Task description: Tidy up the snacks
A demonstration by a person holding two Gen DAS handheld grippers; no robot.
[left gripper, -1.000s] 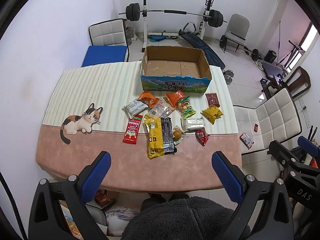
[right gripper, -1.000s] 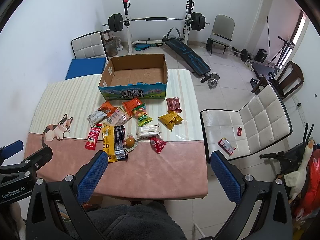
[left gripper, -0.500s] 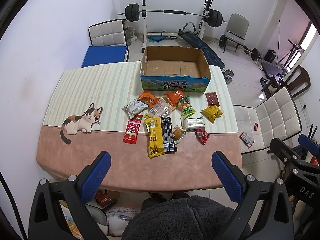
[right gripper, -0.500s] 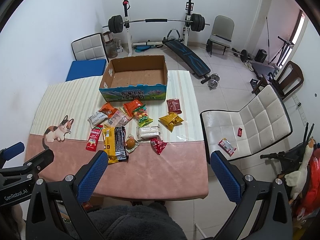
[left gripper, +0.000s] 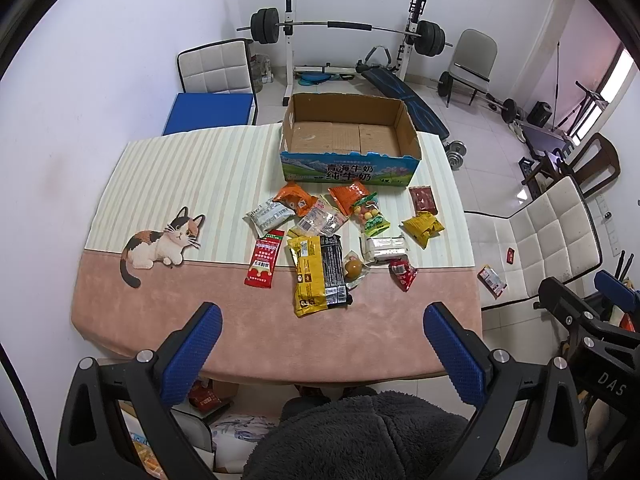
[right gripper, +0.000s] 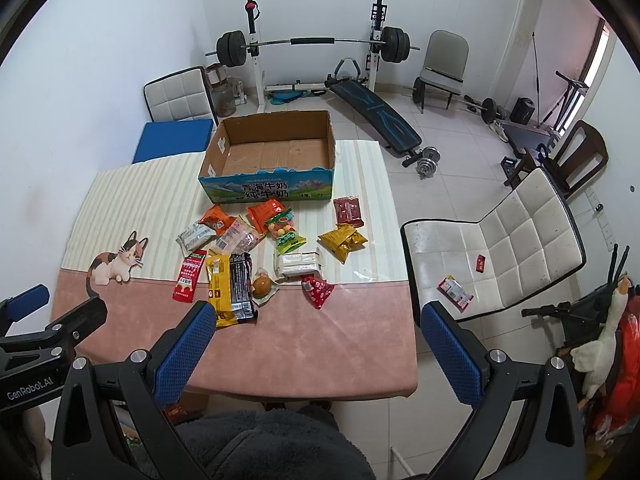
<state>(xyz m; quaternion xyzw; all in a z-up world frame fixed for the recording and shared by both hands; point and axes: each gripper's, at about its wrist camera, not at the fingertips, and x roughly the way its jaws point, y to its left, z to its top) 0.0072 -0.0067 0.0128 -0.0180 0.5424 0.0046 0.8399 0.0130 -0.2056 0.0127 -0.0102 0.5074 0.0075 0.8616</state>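
Tabletop [left gripper: 168, 320] has a cloth, cream stripes on the far half, pink on the near half, w/ a calico cat print [left gripper: 160, 240] at the left. White wall runs along the left side. Behind the tabletop's far-left corner: a white padded chair [left gripper: 216, 68] w/ a blue cushion [left gripper: 208, 114].

Cardboard box [left gripper: 348, 136], open & empty, sits at the far edge, centre-right. Snacks lie loose in a cluster just in front of it: grey-white pack [left gripper: 269, 213], red sachet [left gripper: 265, 258], orange bag [left gripper: 294, 198], yellow pack [left gripper: 308, 276] beside a black one [left gripper: 334, 270], second orange bag [left gripper: 349, 196], candy bag [left gripper: 370, 214], white pack [left gripper: 384, 246], small red wrapper [left gripper: 403, 273], yellow bag [left gripper: 422, 228], dark red pack [left gripper: 423, 199] furthest right.

Back of room: barbell rack [left gripper: 348, 30] and a sit-up bench [right gripper: 376, 114] on a tiled floor. Right of the tabletop: white quilted chair [right gripper: 504, 240] w/ two small packets on the seat; brown chair [right gripper: 580, 156] beyond.

Left gripper [left gripper: 322, 356] hangs over the near edge, jaws wide apart, nothing btwn them. Right gripper [right gripper: 316, 354] same: spread wide, empty, over the near-right part of the tabletop.
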